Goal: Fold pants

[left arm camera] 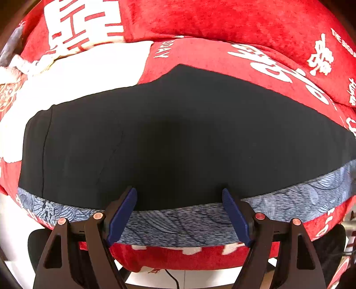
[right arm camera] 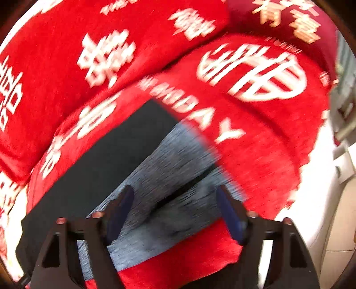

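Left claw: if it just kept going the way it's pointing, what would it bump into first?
Most likely the dark pants, near their blue-grey patterned edge. The left claw is open, with nothing in between. Depth is hard to judge.

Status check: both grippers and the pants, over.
Left gripper open, empty, over the pants' near edge. Right gripper open, empty, above the blue-grey cloth. Pants lie flat on the red cover. Nothing in the way.

light: bright, even | L view sharp | R view motion-blurred | fisheye edges warped
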Demonstrator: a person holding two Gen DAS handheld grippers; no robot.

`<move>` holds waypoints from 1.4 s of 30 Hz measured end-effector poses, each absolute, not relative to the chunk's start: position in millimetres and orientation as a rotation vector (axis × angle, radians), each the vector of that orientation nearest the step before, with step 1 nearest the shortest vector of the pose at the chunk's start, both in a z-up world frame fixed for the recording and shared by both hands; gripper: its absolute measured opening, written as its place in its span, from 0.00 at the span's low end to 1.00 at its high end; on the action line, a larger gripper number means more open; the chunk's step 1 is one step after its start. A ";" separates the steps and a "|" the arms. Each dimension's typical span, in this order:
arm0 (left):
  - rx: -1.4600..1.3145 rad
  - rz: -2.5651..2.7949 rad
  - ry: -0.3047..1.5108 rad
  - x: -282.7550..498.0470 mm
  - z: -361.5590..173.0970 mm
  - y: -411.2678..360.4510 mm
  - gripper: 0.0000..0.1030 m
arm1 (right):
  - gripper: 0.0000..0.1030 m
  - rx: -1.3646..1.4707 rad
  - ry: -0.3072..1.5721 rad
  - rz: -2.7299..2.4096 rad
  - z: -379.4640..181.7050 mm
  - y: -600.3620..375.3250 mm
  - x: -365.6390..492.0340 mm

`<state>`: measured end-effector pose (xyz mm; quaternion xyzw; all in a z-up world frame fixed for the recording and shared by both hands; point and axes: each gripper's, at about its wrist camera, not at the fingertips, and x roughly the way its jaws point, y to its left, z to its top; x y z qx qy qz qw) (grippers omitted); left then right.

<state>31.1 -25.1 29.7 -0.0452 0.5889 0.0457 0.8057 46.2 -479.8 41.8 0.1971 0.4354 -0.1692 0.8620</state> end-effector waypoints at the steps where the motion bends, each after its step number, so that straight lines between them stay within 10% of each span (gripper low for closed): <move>1: -0.089 0.088 1.257 31.1 30.4 -28.9 0.78 | 0.77 0.411 0.916 -0.356 42.6 -485.5 44.8; 17: -0.102 0.094 1.267 31.5 19.6 -31.1 0.92 | 0.68 0.488 0.922 -0.228 16.2 -476.4 77.1; 22: -0.132 0.081 1.268 31.1 21.0 -26.3 0.92 | 0.19 0.484 0.927 -0.222 23.8 -472.3 88.6; 42: -0.135 0.287 1.309 57.4 19.4 38.3 0.94 | 0.07 0.439 0.725 -0.209 99.2 -453.1 33.7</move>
